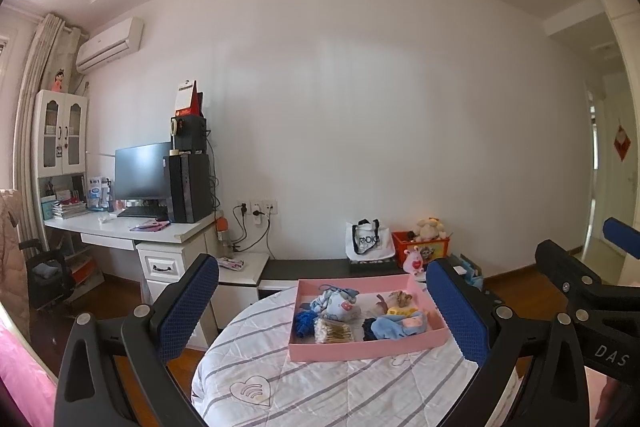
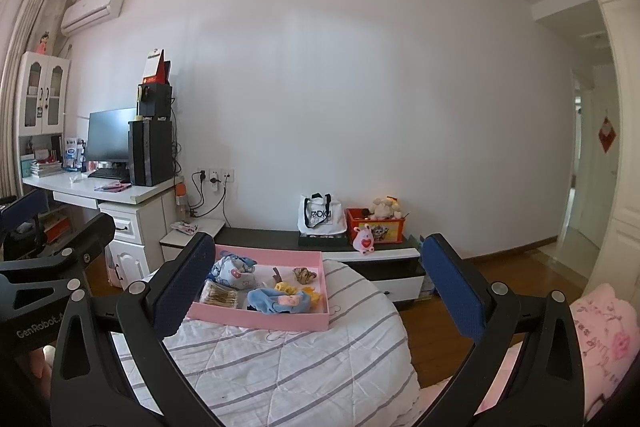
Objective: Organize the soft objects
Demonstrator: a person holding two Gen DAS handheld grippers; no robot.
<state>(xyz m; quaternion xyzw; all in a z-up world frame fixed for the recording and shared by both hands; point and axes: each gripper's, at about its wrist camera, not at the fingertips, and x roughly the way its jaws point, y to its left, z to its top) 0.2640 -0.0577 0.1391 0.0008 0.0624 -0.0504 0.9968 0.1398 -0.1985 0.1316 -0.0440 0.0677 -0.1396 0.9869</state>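
Observation:
A pink tray [image 1: 362,351] [image 2: 280,321] rests on a round surface covered with a white striped quilt [image 1: 340,395] [image 2: 300,367]. Inside lie several soft items: a printed fabric bundle [image 1: 338,303] [image 2: 234,273], a light blue plush piece [image 1: 394,325] [image 2: 276,301], a dark blue scrunchie [image 1: 306,321], a bag of cotton swabs [image 1: 334,331] [image 2: 221,295] and a yellow item [image 2: 286,287]. My left gripper [image 1: 324,311] hangs open above the quilt, short of the tray, holding nothing. My right gripper [image 2: 320,287] is open too, nothing between its blue pads.
A low black and white cabinet [image 2: 320,247] behind the quilt carries a tote bag [image 2: 320,215], a red toy box [image 2: 376,227] and a pink plush [image 2: 364,239]. A white desk [image 1: 132,231] with a monitor stands left. Wooden floor [image 2: 520,267] and a doorway lie right.

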